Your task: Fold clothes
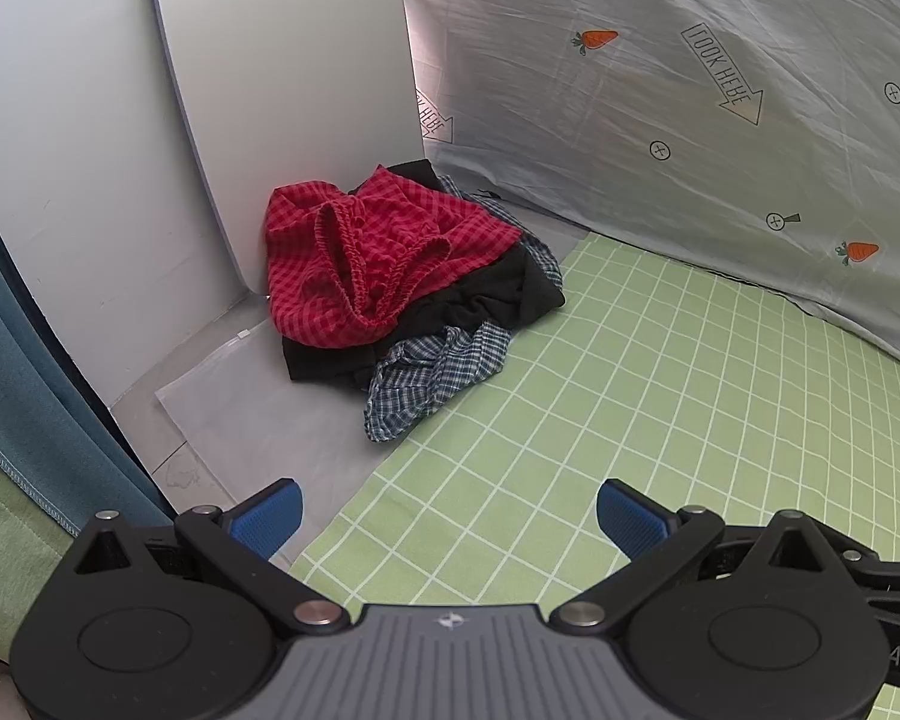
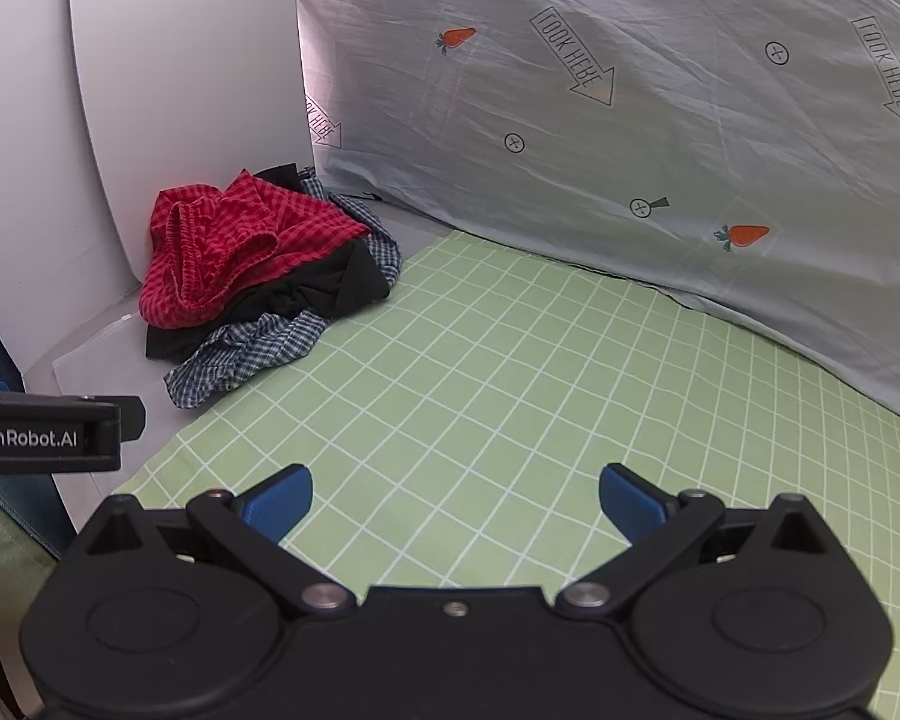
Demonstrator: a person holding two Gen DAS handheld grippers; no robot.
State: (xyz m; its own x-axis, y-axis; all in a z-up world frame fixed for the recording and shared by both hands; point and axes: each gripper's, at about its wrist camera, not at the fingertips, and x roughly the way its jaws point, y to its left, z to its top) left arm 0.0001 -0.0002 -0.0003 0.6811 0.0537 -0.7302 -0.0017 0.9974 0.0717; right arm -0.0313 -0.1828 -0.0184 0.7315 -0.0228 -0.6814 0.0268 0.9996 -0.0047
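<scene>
Green cotton cloth with a white grid [image 1: 660, 396], pale grey sheet printed with orange carrots and arrows [image 1: 690, 90] behind it, white curved panels [image 1: 270, 90] at left, teal curtain [image 1: 6, 372] at far left

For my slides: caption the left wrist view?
Open left gripper faces crumpled red checked garment atop the clothes pile.

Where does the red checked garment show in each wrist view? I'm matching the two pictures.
Left wrist view: red checked garment left of centre, atop the pile in the corner.
Right wrist view: red checked garment at mid-left, atop the same pile.
Shared landmark: the black garment directly beneath it.
</scene>
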